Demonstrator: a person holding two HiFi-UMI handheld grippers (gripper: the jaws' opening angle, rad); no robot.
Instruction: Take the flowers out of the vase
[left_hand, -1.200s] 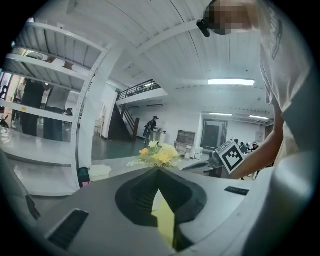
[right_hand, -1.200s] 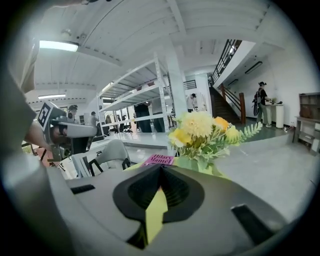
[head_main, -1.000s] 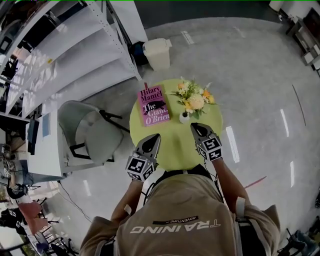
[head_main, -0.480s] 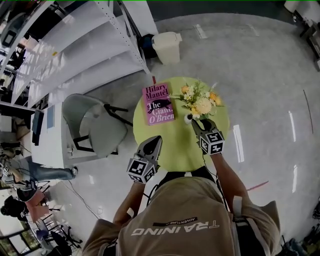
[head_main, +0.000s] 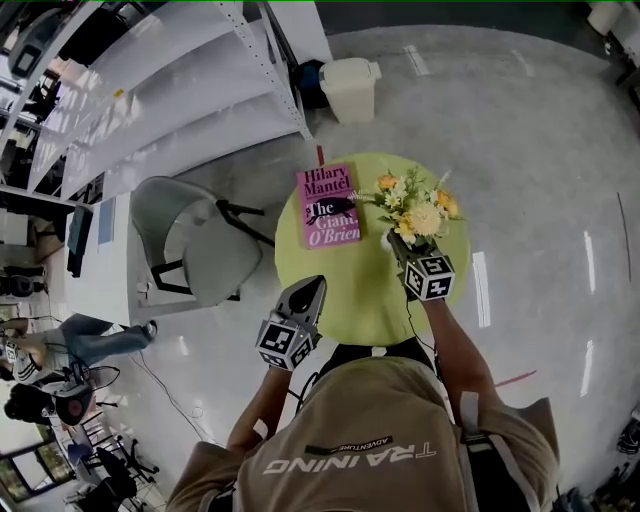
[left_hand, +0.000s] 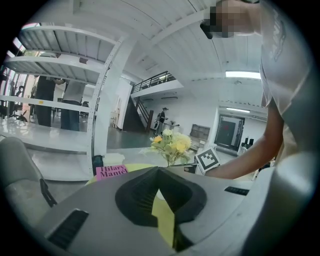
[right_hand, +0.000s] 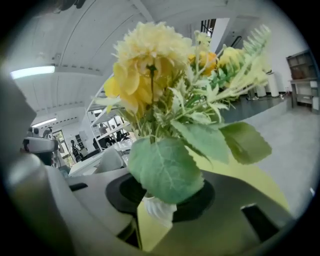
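Note:
A small white vase (right_hand: 157, 210) of yellow and orange flowers (head_main: 415, 212) stands at the far right of the round green table (head_main: 340, 290). My right gripper (head_main: 400, 243) reaches up to it. Its jaws stand either side of the vase's neck and are closing, with the pads apart from it. Big green leaves and a yellow bloom (right_hand: 150, 65) fill the right gripper view. My left gripper (head_main: 312, 286) hovers shut and empty over the table's near left edge. From the left gripper view the flowers (left_hand: 171, 145) show beyond its tips.
A pink book (head_main: 329, 207) lies on the table left of the vase. A grey chair (head_main: 190, 250) stands left of the table, white shelving (head_main: 170, 90) behind it, and a white bin (head_main: 350, 88) on the floor beyond.
My right gripper has moved forward across the table to the vase and its jaws have opened around it. The left gripper has stayed near the table's front edge.

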